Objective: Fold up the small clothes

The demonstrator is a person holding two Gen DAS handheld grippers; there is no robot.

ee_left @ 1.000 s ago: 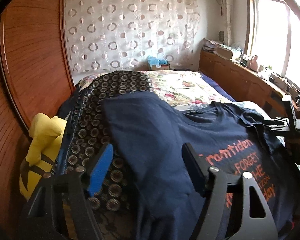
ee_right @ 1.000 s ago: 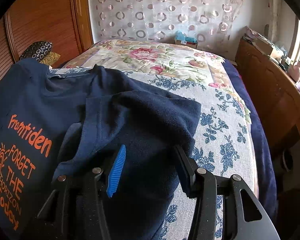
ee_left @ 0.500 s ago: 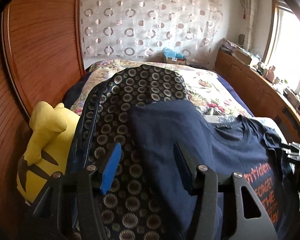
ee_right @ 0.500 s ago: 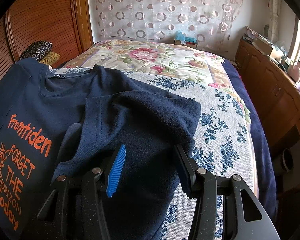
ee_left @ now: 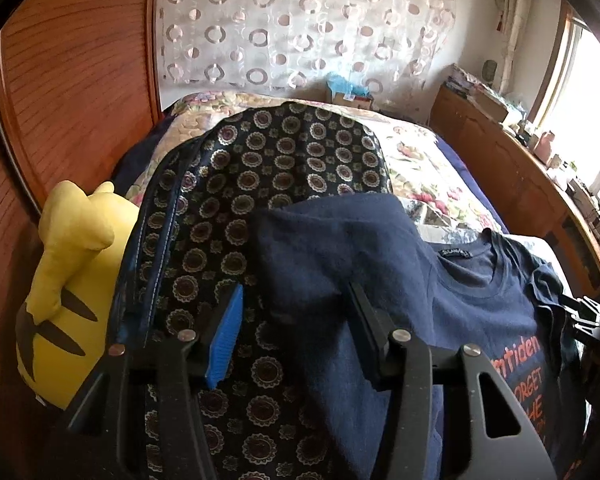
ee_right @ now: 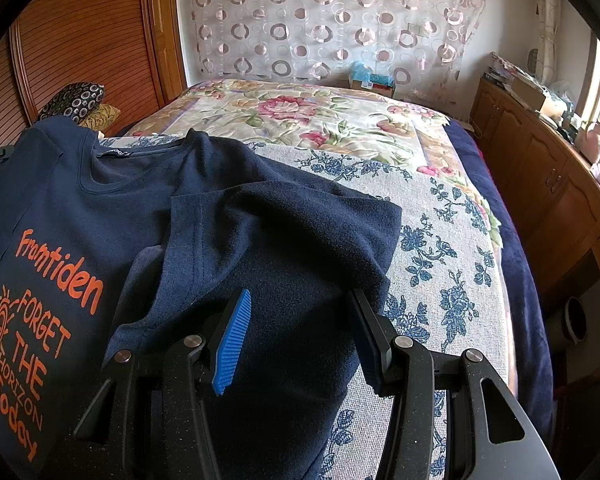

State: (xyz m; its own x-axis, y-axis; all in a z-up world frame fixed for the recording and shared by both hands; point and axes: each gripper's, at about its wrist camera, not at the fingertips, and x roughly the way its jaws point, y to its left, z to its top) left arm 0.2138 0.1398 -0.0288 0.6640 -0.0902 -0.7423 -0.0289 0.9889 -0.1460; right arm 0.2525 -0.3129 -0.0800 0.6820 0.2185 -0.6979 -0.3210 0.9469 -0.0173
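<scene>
Leftward off the navy T-shirt (ee_left: 480, 292) has swung the left gripper (ee_left: 296, 336), spread empty over the patterned pillow (ee_left: 260, 184); right gripper (ee_right: 300, 340) spread above the T-shirt's folded sleeve (ee_right: 284, 240).

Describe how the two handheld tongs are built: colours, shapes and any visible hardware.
Both the left tongs and the right tongs look alike: matte black frames with slot-shaped cut-outs, silver round pivot screws, and two flat fingers. One finger carries a ribbed bright blue pad; the other finger is black. No cables or sleeves show.
</scene>
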